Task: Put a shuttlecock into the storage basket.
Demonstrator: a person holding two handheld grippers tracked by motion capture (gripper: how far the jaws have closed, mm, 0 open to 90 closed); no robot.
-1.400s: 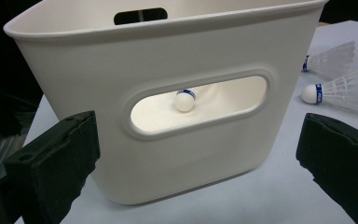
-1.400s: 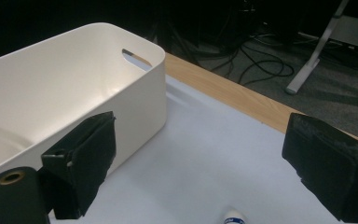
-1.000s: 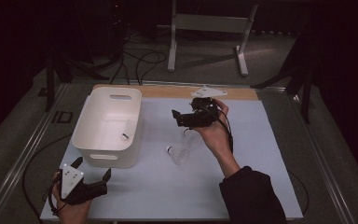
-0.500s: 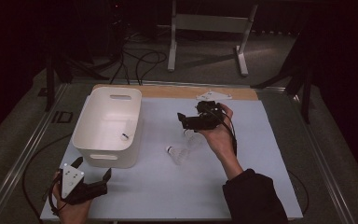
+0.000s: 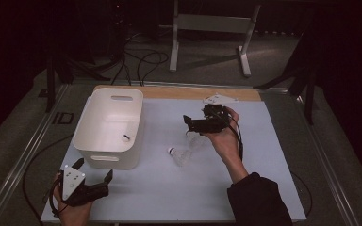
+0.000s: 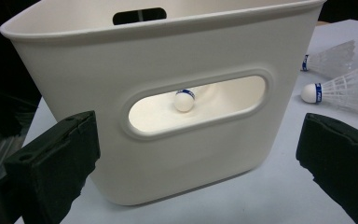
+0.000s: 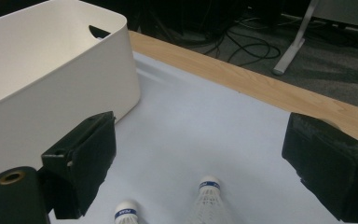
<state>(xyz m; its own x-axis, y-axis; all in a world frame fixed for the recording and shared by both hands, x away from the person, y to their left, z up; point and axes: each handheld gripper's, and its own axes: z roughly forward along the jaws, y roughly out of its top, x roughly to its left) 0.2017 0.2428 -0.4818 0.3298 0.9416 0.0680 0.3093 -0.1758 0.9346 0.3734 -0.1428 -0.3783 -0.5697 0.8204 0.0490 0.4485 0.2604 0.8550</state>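
High view: white tub (image 5: 96,141) stands on the left half of the pale blue table (image 5: 264,179), one shuttlecock (image 5: 126,137) lying inside it. Another shuttlecock (image 5: 181,154) lies on the table right of the tub, cork end toward the tub. Right gripper (image 5: 192,123) is held above the table just beyond that shuttlecock, jaws spread, nothing between them. Left gripper (image 5: 94,170) sits at the near left corner, just in front of the tub, jaws spread and empty.

Left gripper view: jaws wide apart, facing the tub's near wall (image 6: 177,154). Cork of the inner shuttlecock (image 6: 184,100) shows through the handle slot. Two shuttlecocks (image 6: 340,91) lie on the table at right.

Right gripper view: jaws wide apart, empty. Two shuttlecocks (image 7: 209,198) lie below them, cork ends up-frame; tub (image 7: 56,88) at left.
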